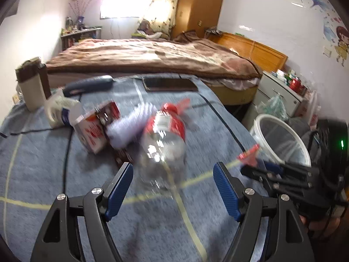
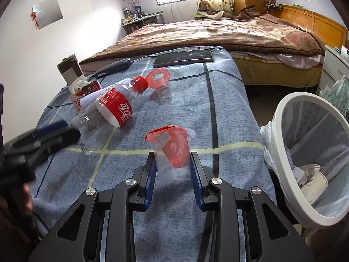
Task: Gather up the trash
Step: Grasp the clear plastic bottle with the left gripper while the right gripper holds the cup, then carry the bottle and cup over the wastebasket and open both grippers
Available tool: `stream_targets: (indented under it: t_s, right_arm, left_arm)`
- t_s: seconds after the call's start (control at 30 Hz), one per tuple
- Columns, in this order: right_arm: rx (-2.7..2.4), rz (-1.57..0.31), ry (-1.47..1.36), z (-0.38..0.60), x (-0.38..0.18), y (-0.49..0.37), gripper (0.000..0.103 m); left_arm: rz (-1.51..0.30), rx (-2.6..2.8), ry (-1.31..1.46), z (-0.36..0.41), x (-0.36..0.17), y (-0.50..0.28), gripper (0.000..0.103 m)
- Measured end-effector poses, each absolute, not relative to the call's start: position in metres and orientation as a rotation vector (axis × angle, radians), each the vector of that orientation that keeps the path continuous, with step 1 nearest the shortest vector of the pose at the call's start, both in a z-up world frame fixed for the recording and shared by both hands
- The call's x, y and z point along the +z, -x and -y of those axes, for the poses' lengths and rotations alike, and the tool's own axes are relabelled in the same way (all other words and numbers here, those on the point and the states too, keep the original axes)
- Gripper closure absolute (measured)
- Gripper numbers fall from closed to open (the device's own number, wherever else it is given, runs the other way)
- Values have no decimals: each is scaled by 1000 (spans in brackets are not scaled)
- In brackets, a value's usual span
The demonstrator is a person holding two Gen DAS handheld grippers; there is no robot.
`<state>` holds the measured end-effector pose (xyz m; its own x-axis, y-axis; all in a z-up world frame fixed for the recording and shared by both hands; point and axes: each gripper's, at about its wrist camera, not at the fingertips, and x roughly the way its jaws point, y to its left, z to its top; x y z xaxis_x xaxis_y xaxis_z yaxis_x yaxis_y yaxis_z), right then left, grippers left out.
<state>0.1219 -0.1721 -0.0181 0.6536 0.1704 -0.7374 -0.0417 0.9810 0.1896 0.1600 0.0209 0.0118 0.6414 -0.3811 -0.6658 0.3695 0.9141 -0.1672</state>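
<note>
Right wrist view: the right tongs (image 2: 172, 166) grip a jelly cup (image 2: 172, 150) near the part-filled bin (image 2: 283, 118), while the left tongs (image 1: 173, 187) gape at the bottle (image 1: 161, 139), with another cup (image 2: 160, 83) and a carton (image 2: 86, 93) left.

Between my right jaws and the bin (image 2: 281, 118) at the surface's (image 2: 229, 100) right edge: open cloth, nothing in the way. Left side is crowded: bottle (image 1: 163, 139) lies right ahead of my left jaws, w/ carton (image 1: 93, 128) and tissue (image 1: 130, 124) packed behind it. Second cup (image 2: 160, 85) and phone (image 2: 183, 57) take up the far end.
</note>
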Motion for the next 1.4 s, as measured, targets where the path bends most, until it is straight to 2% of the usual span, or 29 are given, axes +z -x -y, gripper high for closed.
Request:
stream_targets:
  t_s: [0.3,0.63,0.77,1.4]
  right_arm:
    - [130,-851,-171,180,-21,-123,70]
    - [134,-848,-170,183,-21,-128,70]
    - [133,-849,-177,185,-21,-127,70]
    - [118,-813,-189,195,-12,-114,70]
  left_arm:
    - [-836,-376,-44,-2,0,-203,24]
    - [-886,-366,-95,21,-17,-213,24]
    - [-898,-369,-74,21,-20,-215,38]
    - [-870,-362,-38,19,-17,-179,39]
